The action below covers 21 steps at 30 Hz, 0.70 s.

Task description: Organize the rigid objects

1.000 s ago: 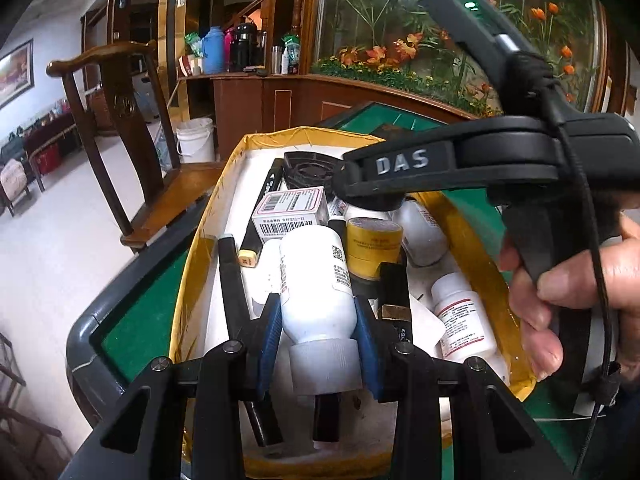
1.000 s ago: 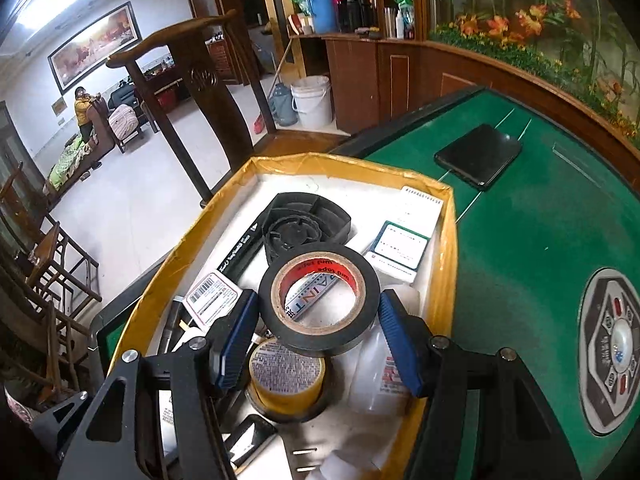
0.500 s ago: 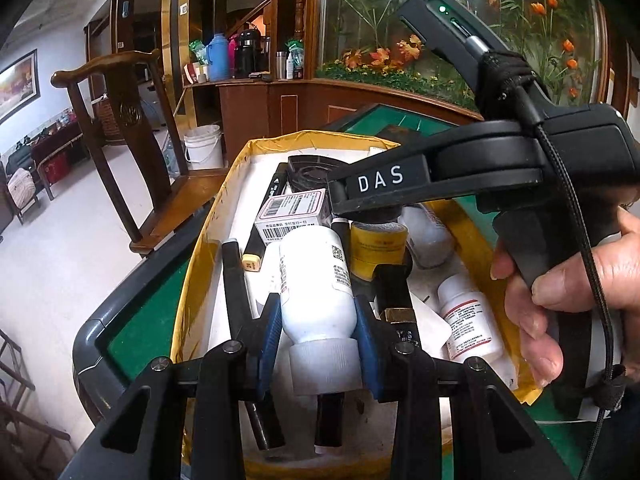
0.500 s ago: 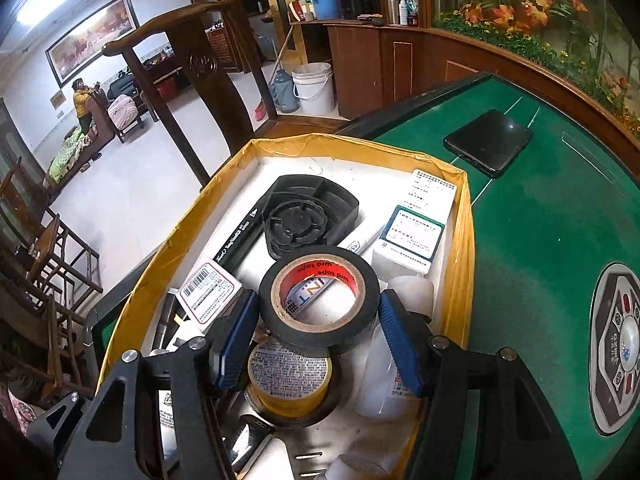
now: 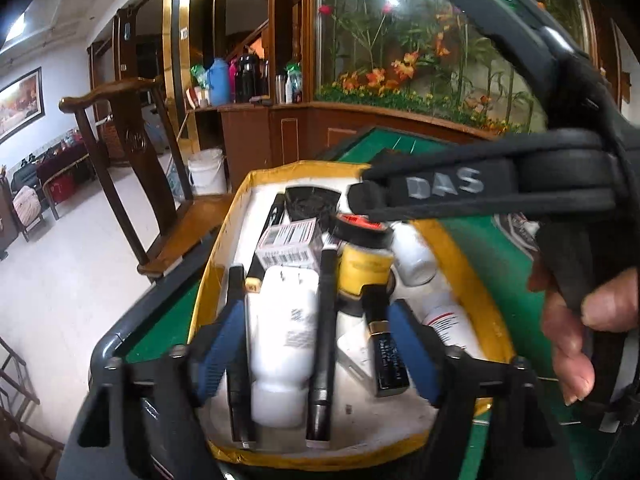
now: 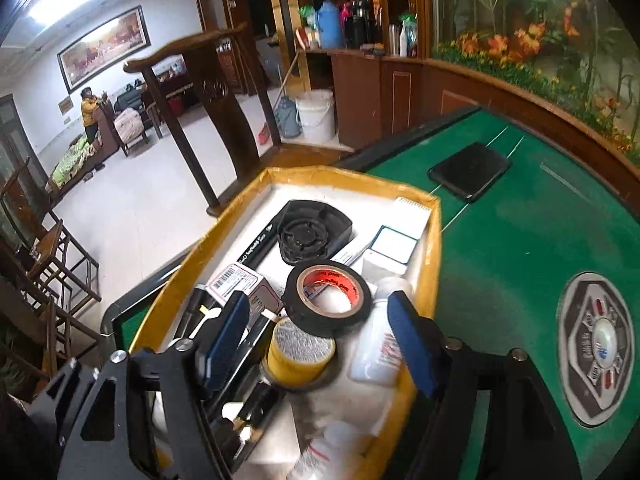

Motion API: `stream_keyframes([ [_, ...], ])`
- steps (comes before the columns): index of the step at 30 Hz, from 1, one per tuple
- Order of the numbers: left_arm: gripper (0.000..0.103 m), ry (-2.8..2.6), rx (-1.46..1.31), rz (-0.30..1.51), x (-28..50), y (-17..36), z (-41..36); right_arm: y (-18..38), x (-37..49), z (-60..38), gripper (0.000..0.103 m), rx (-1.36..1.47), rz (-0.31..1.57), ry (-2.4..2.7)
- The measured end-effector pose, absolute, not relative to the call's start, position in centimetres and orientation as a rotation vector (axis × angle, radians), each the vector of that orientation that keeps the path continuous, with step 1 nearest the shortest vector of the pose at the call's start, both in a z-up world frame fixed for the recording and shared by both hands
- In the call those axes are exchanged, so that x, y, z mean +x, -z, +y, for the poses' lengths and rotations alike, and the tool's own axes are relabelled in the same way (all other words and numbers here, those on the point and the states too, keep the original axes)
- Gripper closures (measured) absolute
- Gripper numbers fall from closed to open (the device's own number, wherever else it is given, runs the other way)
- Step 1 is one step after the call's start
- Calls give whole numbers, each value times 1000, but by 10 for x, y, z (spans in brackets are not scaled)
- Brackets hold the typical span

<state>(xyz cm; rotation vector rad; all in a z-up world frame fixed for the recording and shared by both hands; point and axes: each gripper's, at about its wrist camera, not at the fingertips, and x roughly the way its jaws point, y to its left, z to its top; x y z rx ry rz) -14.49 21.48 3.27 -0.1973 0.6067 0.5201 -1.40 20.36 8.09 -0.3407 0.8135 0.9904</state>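
Both sets of fingers have just been opening: my left gripper (image 5: 316, 344) is letting go of the white bottle (image 5: 282, 332), which is now lying loose between its spread blue pads in the yellow tray (image 5: 472, 276). My right gripper (image 6: 318, 344) is releasing the tape roll (image 6: 328, 298), which is resting tilted on the yellow jar (image 6: 300, 356), clear of the pads. The tray is sitting on the green surface (image 6: 520, 248).
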Motion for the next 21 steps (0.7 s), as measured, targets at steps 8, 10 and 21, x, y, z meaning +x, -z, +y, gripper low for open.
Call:
stream_keyframes([
  [8, 1, -540, -149, 528, -162, -41, 198, -99, -34, 120, 12, -267, 688, -938],
  [10, 1, -548, -144, 507, -166, -41, 194, -97, -39, 95, 6, -254, 652, -922],
  [21, 1, -620, -65, 596, -151, -55, 175, -81, -52, 1, 4, -173, 525, -875],
])
